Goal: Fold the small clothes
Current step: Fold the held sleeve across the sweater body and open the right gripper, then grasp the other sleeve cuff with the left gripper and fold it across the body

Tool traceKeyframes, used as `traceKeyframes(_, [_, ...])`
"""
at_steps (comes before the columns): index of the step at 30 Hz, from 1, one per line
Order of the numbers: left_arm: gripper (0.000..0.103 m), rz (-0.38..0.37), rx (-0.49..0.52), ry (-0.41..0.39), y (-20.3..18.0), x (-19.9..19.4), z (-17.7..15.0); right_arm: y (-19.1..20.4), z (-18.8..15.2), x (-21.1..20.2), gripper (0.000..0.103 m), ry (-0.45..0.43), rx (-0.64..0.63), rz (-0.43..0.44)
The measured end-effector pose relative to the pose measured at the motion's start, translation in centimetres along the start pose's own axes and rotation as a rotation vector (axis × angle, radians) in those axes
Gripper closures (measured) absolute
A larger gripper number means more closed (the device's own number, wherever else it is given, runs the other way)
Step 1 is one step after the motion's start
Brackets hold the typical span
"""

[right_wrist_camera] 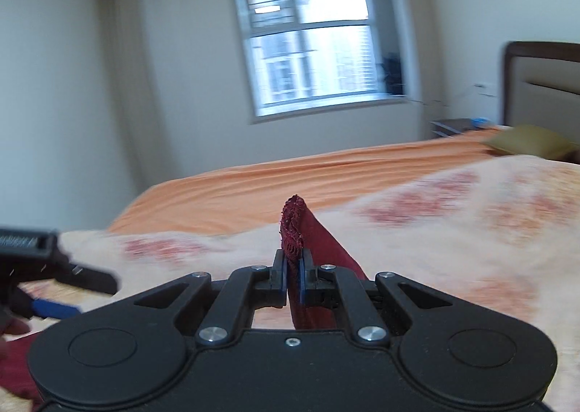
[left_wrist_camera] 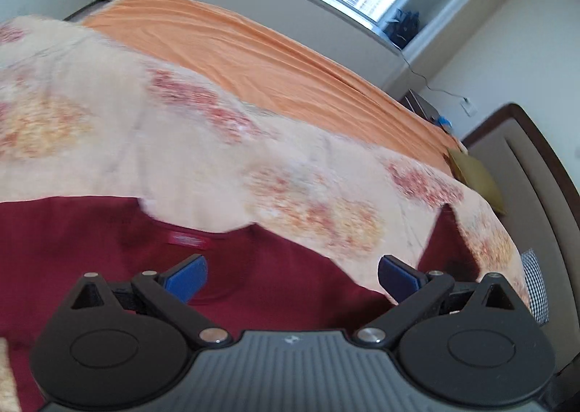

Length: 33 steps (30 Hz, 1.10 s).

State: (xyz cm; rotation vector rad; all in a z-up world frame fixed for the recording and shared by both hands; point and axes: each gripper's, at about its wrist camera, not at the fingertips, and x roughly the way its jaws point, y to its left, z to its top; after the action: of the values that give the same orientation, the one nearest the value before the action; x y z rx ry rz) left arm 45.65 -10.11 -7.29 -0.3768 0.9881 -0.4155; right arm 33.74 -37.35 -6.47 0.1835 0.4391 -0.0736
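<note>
The right gripper [right_wrist_camera: 293, 276] is clamped on a bunched edge of the dark red garment [left_wrist_camera: 253, 288], which sticks up toward twelve o'clock; the left gripper [left_wrist_camera: 293, 276] gapes wide and empty above the garment spread on the floral blanket [left_wrist_camera: 181, 144]

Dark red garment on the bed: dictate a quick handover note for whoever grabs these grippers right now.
Right gripper: shut on a bunched edge of the dark red garment.
Left gripper: open, empty, above the garment.
The garment lies on the floral blanket, partly spread, label up.
Done: one edge pinched. No finished fold visible.
Left: likely grip a second edge with the left, then fold.
</note>
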Motion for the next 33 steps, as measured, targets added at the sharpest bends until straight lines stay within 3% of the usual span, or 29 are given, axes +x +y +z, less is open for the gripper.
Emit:
traceKeyframes(3, [0.001, 0.033, -0.045, 0.0, 4.9, -1.3, 0.0, 6.8, -2.1, 1.9, 0.097, 0.043, -0.042, 0.1])
traceKeyframes(7, [0.001, 0.054, -0.107, 0.009, 10.6, -1.8, -0.8, 13.2, -6.4, 4.0, 0.097, 0.127, -0.1, 0.165])
traceKeyframes(12, [0.001, 0.081, -0.118, 0.044, 14.8, -0.4, -1.9, 17.1, -11.8, 6.1, 0.097, 0.235, -0.16, 0.173])
traceKeyframes(16, [0.001, 0.107, -0.071, 0.066, 14.9, 1.0, -2.5, 18.1, -15.6, 6.9, 0.091, 0.306, -0.196, 0.167])
traceKeyframes(19, [0.001, 0.118, -0.027, 0.067, 13.8, 2.1, -2.7, 17.2, -15.9, 6.5, 0.062, 0.341, -0.177, 0.176])
traceKeyframes(22, [0.001, 0.16, 0.042, 0.069, 12.1, 3.7, -3.4, 14.6, -14.3, 4.0, 0.027, 0.295, -0.167, 0.151])
traceKeyframes(23, [0.001, 0.181, 0.068, 0.07, 11.4, 4.4, -3.8, 13.5, -13.8, 3.0, 0.021, 0.271, -0.172, 0.128])
traceKeyframes(27, [0.001, 0.297, 0.154, 0.065, 9.1, 7.5, -6.1, 7.2, -11.4, 1.3, 0.017, 0.226, -0.201, -0.05])
traceKeyframes(30, [0.001, 0.391, 0.185, 0.067, 8.4, 9.5, -7.8, 1.6, -10.1, 2.4, 0.017, 0.23, -0.208, -0.176])
traceKeyframes(33, [0.001, 0.44, 0.2, 0.053, 8.1, 10.2, -9.0, -3.5, -9.2, 4.2, 0.018, 0.249, -0.145, -0.193])
